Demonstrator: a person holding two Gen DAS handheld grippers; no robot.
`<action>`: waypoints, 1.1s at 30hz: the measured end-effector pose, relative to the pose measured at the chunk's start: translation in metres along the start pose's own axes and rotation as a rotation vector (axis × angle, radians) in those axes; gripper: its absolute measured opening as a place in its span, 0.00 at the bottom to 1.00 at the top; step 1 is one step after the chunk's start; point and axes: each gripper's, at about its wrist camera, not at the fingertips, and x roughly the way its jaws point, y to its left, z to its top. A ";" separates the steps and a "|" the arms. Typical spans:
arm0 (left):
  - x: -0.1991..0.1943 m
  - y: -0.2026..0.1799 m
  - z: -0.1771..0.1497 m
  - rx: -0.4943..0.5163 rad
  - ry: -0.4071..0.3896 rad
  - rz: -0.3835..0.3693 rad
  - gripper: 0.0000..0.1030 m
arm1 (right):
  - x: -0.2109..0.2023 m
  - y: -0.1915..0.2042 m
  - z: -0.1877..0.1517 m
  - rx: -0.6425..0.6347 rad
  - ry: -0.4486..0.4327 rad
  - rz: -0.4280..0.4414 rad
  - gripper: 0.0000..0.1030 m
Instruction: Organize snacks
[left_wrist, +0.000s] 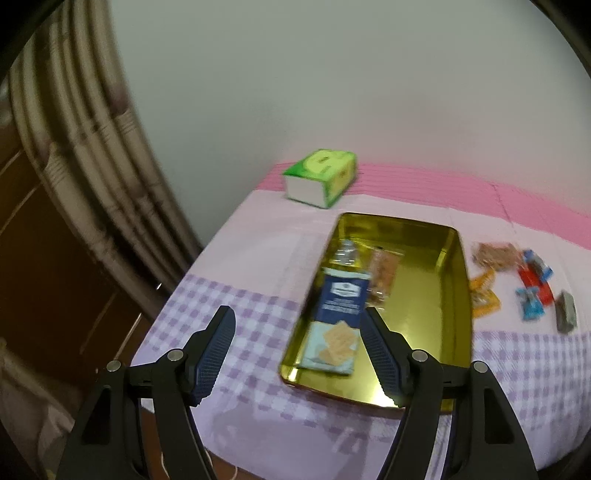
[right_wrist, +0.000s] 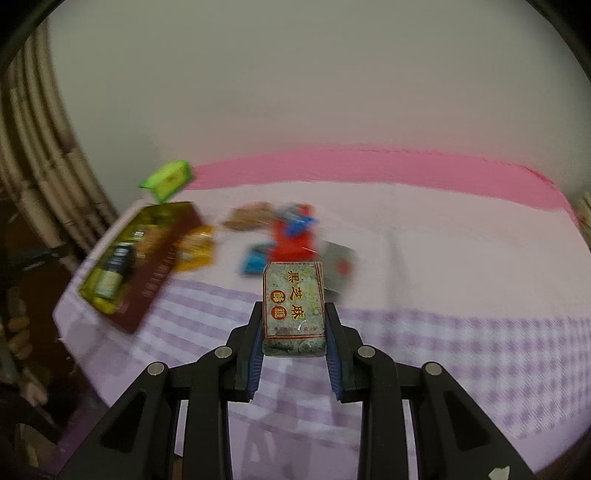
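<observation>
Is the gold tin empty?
No, the gold tin already holds a blue cracker pack and a clear-wrapped snack.

Open left hand-held gripper (left_wrist: 299, 343) above gold tin (left_wrist: 454, 295), cracker box (left_wrist: 338, 317) inside

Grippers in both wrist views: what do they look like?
Both the left gripper and right gripper have matte black angular linkage arms joined by round silver pivot pins. Their fingers carry dark blue, finely ribbed pads. No cables, markings or sleeves show.

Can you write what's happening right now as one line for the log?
right hand-held gripper: shut on grey snack bar | left hand-held gripper: open, holding nothing | gold tin: cracker box inside
</observation>
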 end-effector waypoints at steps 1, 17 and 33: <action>0.002 0.004 0.001 -0.019 0.009 0.006 0.68 | 0.003 0.008 0.006 -0.008 -0.002 0.023 0.26; 0.009 0.008 0.000 -0.018 0.025 0.050 0.68 | 0.109 0.158 0.088 -0.125 0.082 0.312 0.26; 0.017 0.008 0.000 0.003 0.037 0.048 0.69 | 0.221 0.200 0.110 -0.170 0.209 0.259 0.26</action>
